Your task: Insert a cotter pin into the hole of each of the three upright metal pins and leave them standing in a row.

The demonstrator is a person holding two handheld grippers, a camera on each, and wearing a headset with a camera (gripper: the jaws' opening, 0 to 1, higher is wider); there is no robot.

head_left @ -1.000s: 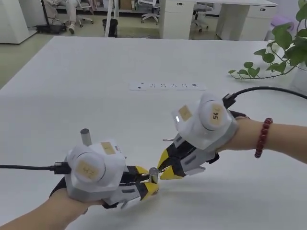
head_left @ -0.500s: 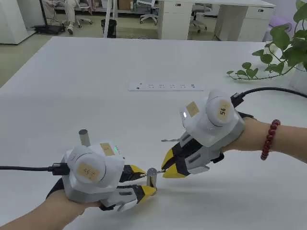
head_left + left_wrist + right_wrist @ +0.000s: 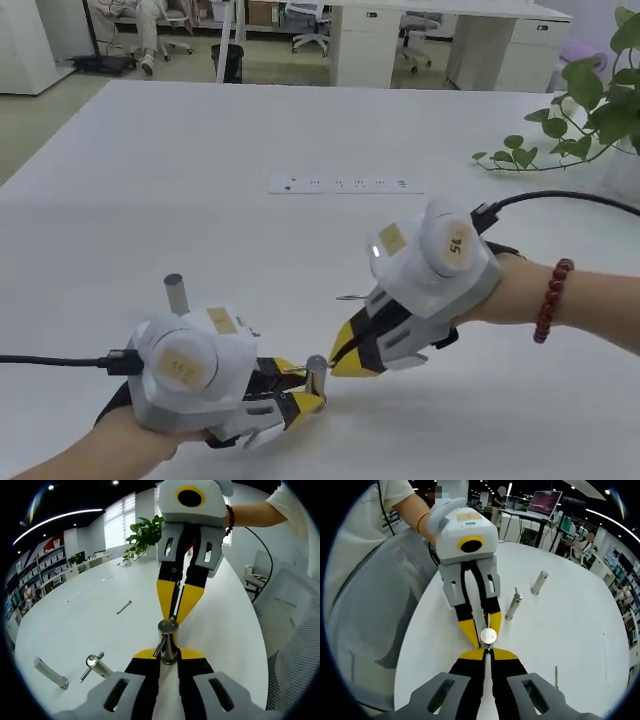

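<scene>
My left gripper (image 3: 295,385) is shut on an upright metal pin (image 3: 315,370), which stands on the white table (image 3: 200,180). In the left gripper view the yellow tips (image 3: 167,654) clamp the pin (image 3: 168,641) low on its shaft. My right gripper (image 3: 343,362) faces it, shut on a thin cotter pin whose end meets the pin's head (image 3: 488,635). A second metal pin (image 3: 513,605) carries a cotter pin. A third, bare pin (image 3: 175,292) stands behind the left gripper. A loose cotter pin (image 3: 352,296) lies on the table.
A white power strip (image 3: 345,183) lies mid-table and a leafy plant (image 3: 580,110) stands at the far right. Cables trail from both grippers. The table's edge and the person's body are close by in the right gripper view.
The right gripper drew back slightly from the held pin, showing the cotter pin between them, then closed in again on the pin's head. The left gripper kept its hold.
</scene>
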